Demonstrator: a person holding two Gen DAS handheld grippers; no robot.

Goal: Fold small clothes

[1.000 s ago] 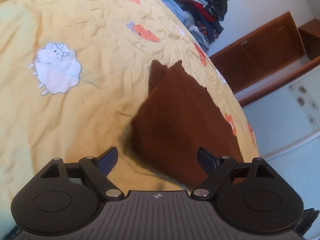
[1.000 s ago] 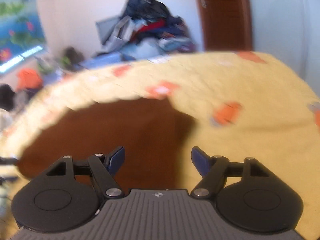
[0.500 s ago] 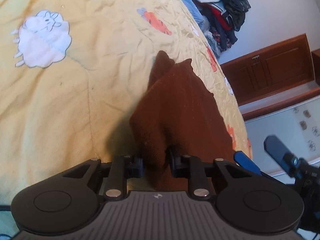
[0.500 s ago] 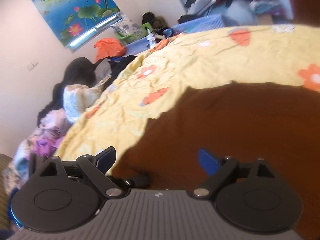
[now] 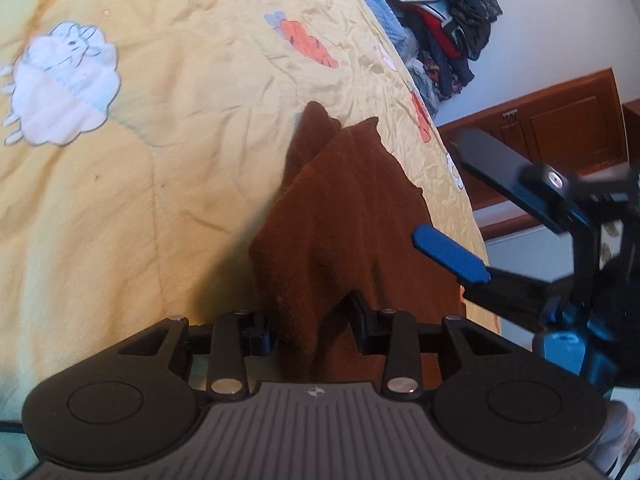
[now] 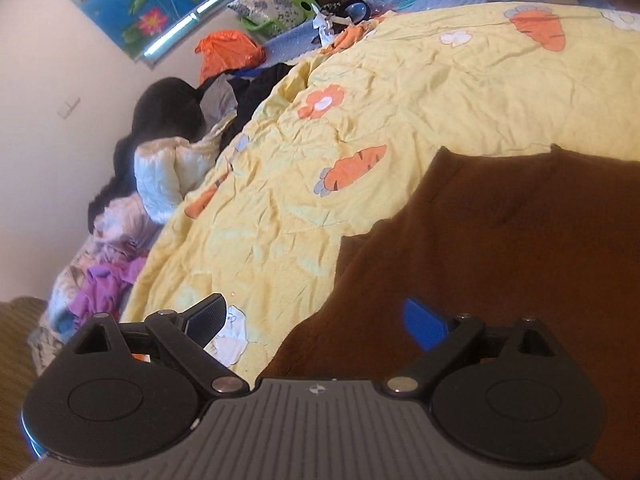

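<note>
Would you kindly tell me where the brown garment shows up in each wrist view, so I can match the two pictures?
Left wrist view: the brown garment runs from centre down to the bottom, pinched between the left gripper jaws.
Right wrist view: the brown garment fills the lower right.
Shared landmark: the yellow bedspread with orange carrot prints.

The brown garment (image 6: 500, 248) ran off the right edge of the right wrist view, its far side unseen. In the left wrist view its near edge was hidden behind the left gripper (image 5: 310, 326). The right gripper (image 5: 452, 200) was motion-blurred there, its body cut off at the frame's right edge.
</note>
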